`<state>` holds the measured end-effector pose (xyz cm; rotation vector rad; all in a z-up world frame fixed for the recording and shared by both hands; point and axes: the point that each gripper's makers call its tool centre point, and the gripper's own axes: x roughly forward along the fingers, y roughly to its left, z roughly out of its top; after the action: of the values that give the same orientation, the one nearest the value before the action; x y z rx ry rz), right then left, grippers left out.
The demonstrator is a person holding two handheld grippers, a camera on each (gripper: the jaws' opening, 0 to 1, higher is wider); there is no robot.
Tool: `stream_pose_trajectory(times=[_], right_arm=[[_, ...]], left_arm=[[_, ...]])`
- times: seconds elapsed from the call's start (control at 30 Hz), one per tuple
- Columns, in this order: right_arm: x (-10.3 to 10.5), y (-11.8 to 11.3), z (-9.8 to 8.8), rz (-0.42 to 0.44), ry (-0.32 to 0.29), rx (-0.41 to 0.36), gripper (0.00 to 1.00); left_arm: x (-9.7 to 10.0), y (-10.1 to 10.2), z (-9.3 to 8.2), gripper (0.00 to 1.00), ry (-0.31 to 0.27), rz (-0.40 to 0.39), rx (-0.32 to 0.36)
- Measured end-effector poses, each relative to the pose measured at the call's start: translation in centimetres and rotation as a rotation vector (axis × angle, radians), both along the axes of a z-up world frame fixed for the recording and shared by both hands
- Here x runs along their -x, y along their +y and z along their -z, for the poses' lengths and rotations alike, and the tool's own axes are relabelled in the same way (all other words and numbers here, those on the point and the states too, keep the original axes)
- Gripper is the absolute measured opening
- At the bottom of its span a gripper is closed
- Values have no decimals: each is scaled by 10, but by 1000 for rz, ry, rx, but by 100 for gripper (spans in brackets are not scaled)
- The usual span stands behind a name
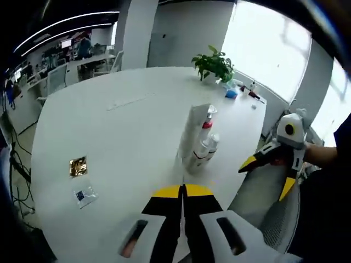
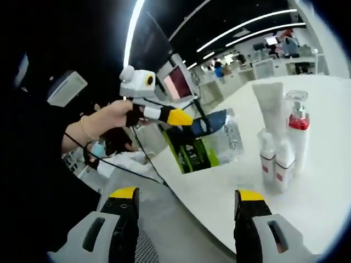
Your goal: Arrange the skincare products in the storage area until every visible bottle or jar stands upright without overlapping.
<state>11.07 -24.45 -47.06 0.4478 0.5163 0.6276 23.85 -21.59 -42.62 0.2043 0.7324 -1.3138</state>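
Several skincare products stand upright in a tight cluster on the white round table [image 1: 109, 131]: a tall white tube [image 1: 192, 129], a pump bottle with a red collar [image 1: 207, 118] and small white bottles [image 1: 205, 149]. My left gripper [image 1: 182, 192] is shut and empty, just short of the cluster. My right gripper [image 1: 267, 175] hangs open past the table's right edge. In the right gripper view, the tube [image 2: 270, 104], pump bottle [image 2: 298, 131] and two small bottles [image 2: 276, 161] stand at the right. My right gripper [image 2: 186, 194] is open and empty, and a hand holds the left gripper [image 2: 184, 118] up at the left.
A potted plant [image 1: 214, 64] and small items [image 1: 231, 93] sit at the far table edge. A gold sachet [image 1: 78, 166] and a clear packet [image 1: 84, 194] lie at the left. A grey chair [image 1: 269, 211] is by the table. A green-and-clear bag [image 2: 211, 143] lies near the table edge.
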Motion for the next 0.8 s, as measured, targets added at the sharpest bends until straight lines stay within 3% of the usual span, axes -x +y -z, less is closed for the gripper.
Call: stream_pose_trajectory(times=[0.07,0.17,0.2,0.37,0.43,0.57,0.73,0.8], right_arm=[[-7,5,-4,-3,-3,-43,74],[-14,16,-4,-36,-11,-17,74],[-18,20,-7,-46,-16,-41,74],[-40,31,-43,-31,-89,-242,74],[-50,28,-60,-5,-121,-344,75],[-69,16,-90,74,-170,-529,72],[-81,1,-125,116,-264,-691,60],[-80,-1,-139,107,-301,-739,54]], left_arm=[[5,-5,-24,1,29,-8,79],[12,-10,-56,1,58,-3,184],[15,-12,-63,1,83,-5,212],[25,-17,-108,1,144,10,362],[35,-21,-124,1,195,28,428],[45,-24,-140,1,249,42,507],[56,-20,-170,1,435,43,713],[56,-18,-175,1,470,29,757]])
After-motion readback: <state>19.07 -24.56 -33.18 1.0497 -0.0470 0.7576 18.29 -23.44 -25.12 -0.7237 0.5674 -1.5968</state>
